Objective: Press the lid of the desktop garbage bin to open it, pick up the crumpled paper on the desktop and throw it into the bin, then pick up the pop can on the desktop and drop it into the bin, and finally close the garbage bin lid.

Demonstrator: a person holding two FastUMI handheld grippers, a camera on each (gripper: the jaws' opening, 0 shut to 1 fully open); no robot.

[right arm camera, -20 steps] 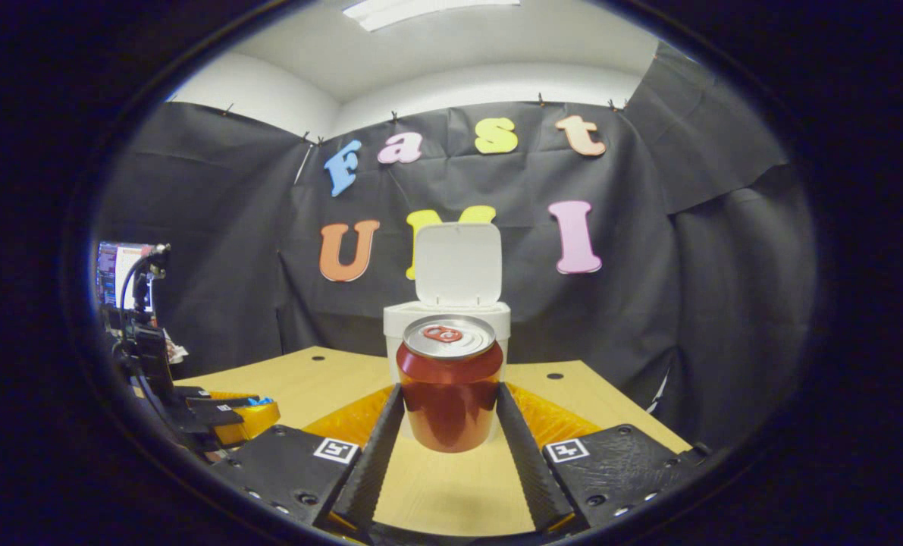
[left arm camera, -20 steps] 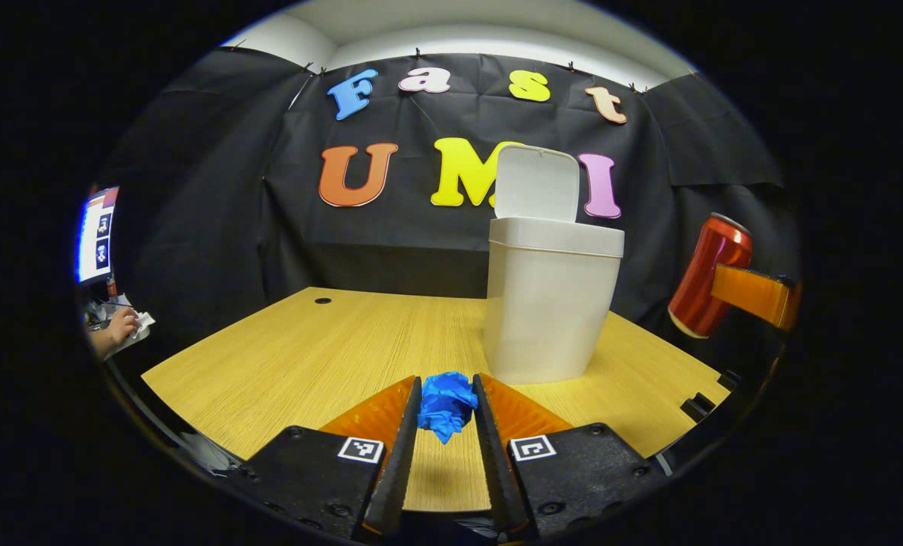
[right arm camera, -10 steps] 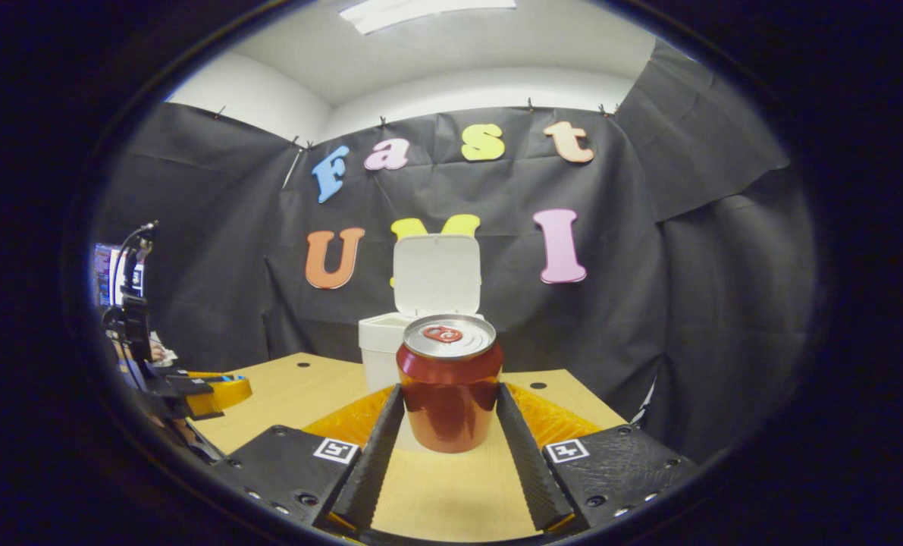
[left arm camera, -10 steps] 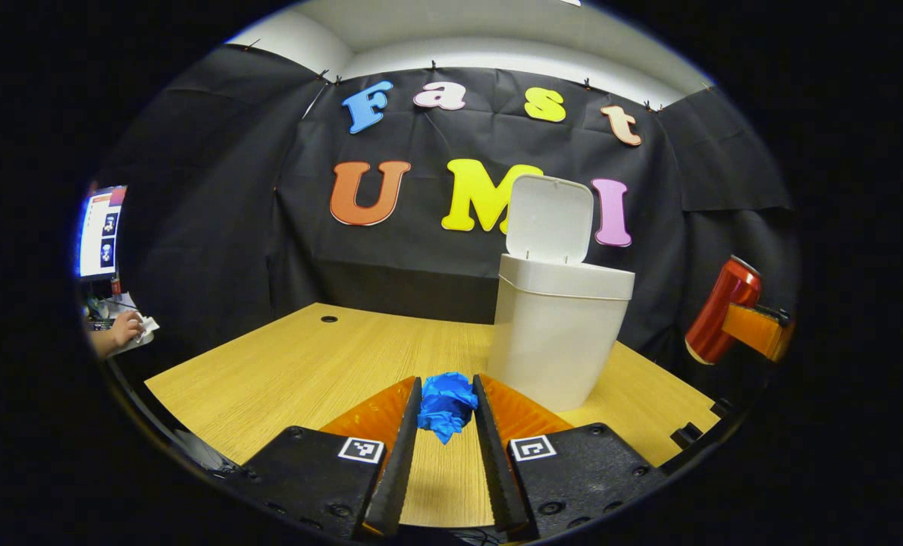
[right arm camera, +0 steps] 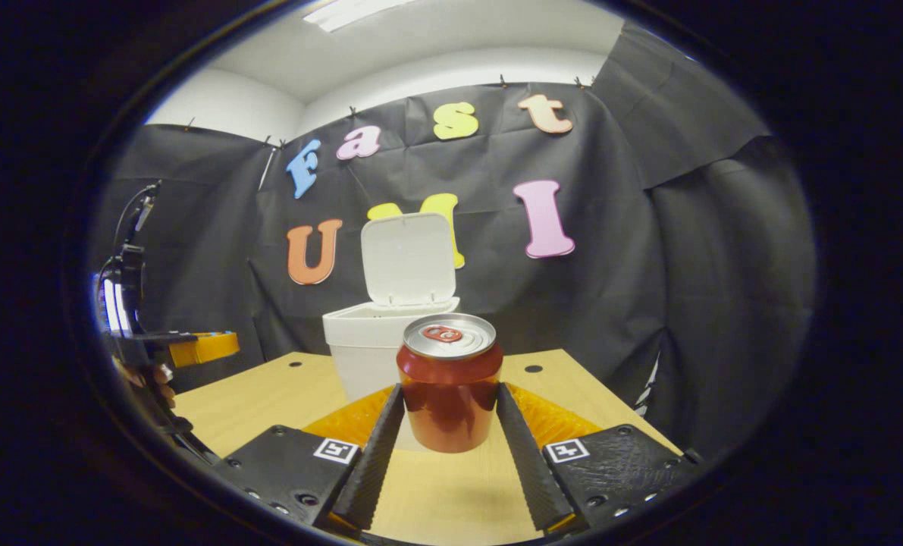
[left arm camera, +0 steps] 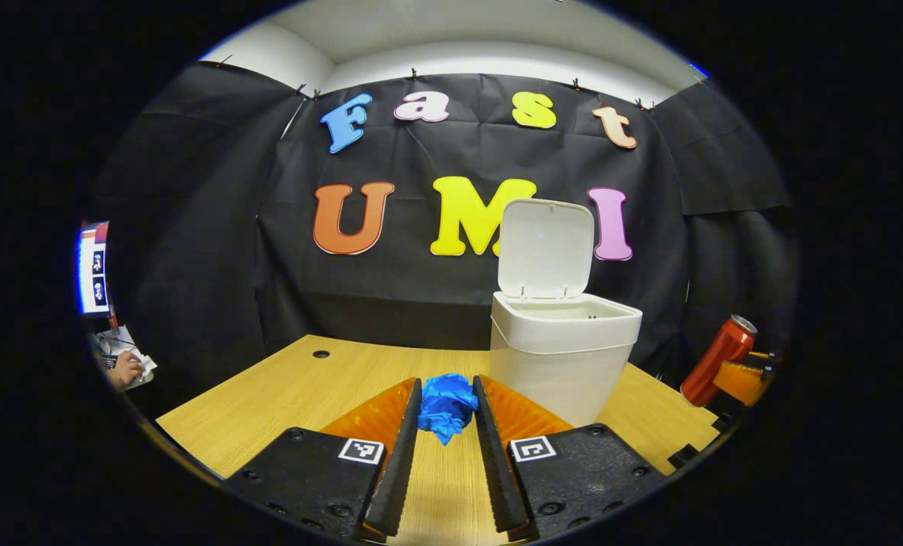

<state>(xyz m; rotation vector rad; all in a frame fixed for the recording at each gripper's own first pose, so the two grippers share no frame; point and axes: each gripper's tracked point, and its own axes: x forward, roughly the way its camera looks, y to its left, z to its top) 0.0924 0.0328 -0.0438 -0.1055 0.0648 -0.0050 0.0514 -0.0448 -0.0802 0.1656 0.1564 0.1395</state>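
The left hand-held gripper point(left arm camera: 446, 406) was closed on the crumpled paper point(left arm camera: 446, 405), a blue wad pinched between both fingers and held clear of the surface point(left arm camera: 284, 390). The right hand-held gripper point(right arm camera: 449, 413) was closed on the pop can point(right arm camera: 449, 390), which stood upright between its fingers, top rim and pull tab facing the camera. The garbage bin point(left arm camera: 561, 364) stood on the surface with its lid point(left arm camera: 546, 246) raised upright at the back, leaving the mouth open.

Step in hand, as judged: delivery of the paper to the bin.
- Carry the paper up and over the near rim before opening the fingers; the wad sat below rim level in the left gripper view.
- Release only when the wad is over the middle of the opening, well forward of the raised lid, so that it neither catches the rim nor knocks the lid down.
- Keep the can to the right of the bin until the paper has dropped, so that the two grippers do not meet over the mouth.

Limits of observation:
- The bin's interior below the rim was not visible.
- The lower front of the bin was hidden by gripper fingers in both views.
- The can's underside could not be made out.
- In the left gripper view the can point(left arm camera: 718, 360) sat at the distorted edge.
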